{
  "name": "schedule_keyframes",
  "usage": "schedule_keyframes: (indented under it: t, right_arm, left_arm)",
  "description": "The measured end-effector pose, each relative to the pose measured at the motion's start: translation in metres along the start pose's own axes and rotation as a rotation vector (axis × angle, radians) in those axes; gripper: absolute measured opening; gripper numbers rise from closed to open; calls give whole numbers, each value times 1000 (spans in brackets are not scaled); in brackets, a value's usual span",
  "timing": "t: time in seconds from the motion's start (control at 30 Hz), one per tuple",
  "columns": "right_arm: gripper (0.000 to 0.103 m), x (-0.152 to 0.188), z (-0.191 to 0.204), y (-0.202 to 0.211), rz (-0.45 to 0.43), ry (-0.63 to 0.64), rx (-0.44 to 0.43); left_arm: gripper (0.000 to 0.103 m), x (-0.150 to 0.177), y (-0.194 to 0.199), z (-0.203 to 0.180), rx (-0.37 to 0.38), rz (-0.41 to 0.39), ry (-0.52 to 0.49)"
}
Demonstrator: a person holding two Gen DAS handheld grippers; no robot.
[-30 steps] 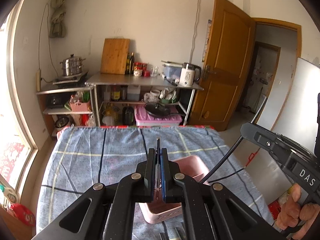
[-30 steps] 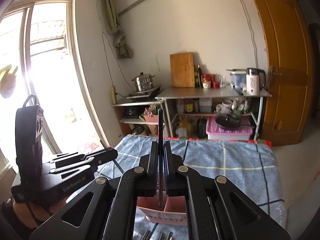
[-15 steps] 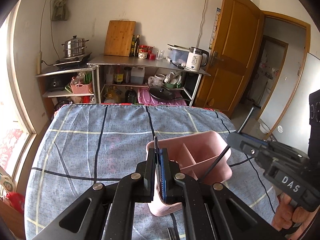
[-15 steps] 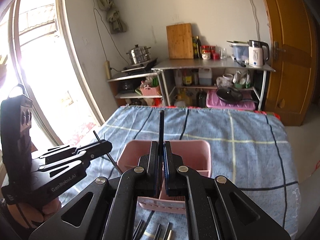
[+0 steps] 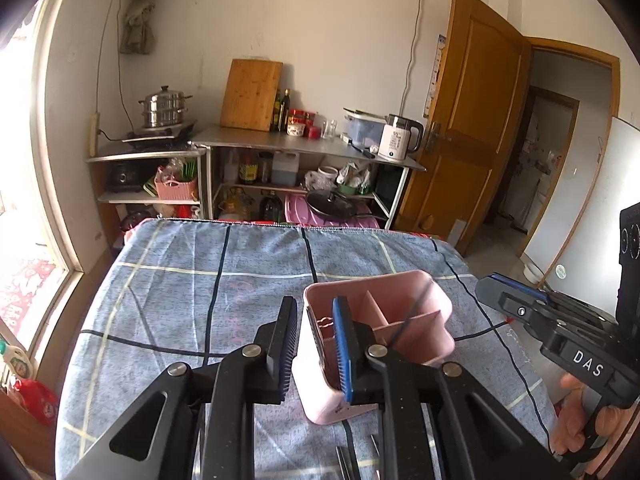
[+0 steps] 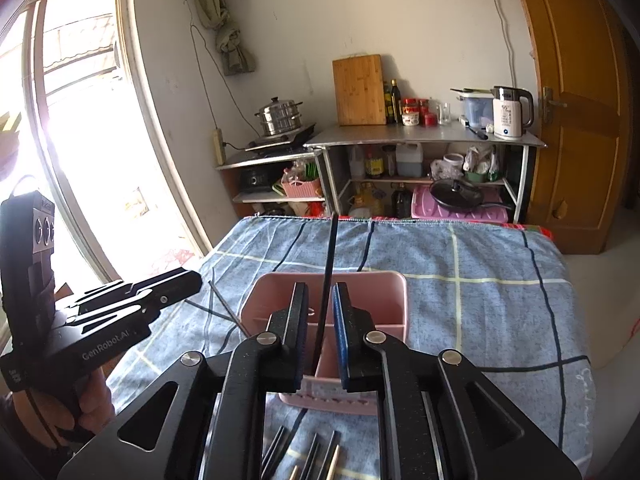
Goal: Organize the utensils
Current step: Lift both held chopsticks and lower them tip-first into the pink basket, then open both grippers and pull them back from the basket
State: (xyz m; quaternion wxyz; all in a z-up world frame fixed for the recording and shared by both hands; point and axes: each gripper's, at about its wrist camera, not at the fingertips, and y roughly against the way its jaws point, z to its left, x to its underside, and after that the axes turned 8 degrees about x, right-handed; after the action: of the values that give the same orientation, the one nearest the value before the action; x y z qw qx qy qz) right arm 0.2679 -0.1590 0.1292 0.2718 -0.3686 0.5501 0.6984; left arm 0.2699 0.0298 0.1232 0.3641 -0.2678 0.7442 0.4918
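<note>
A pink divided utensil holder point(image 5: 400, 320) stands on the blue checked cloth. My left gripper point(image 5: 316, 344) hangs over its left end with the jaws opening and no stick showing between the pads. A thin dark stick point(image 6: 226, 306) leans at that end, just past the left gripper point(image 6: 188, 282). My right gripper point(image 6: 320, 320) is above the holder point(image 6: 360, 284), jaws opening. A black chopstick point(image 6: 326, 280) stands loose in the gap, its lower end inside the holder. It also leans in a right compartment as the black chopstick point(image 5: 416, 308). The right gripper point(image 5: 490, 286) is at the right.
Several more chopsticks point(image 6: 304, 456) lie on the cloth point(image 6: 460, 300) in front of the holder. Behind the table stand steel shelves point(image 5: 304, 144) with a kettle, cutting board and pots. A wooden door point(image 5: 472, 120) is at the right, a bright window point(image 6: 80, 120) at the left.
Both grippers sank toward the holder, which now fills more of each view. Both pairs of jaws went from shut on thin sticks to parted, and the sticks now stand loose in the holder.
</note>
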Motion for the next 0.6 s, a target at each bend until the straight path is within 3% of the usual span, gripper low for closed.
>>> schedule_keyframes:
  t: [0.27,0.6]
  right_arm:
    - [16,20,-1,42,-46,-12,5]
    - [23,82,2,88,-54,9,46]
  left_arm:
    - [18,25,46,-20,-14,-49,-31]
    - [18,98,90,-41,2,-67,-35]
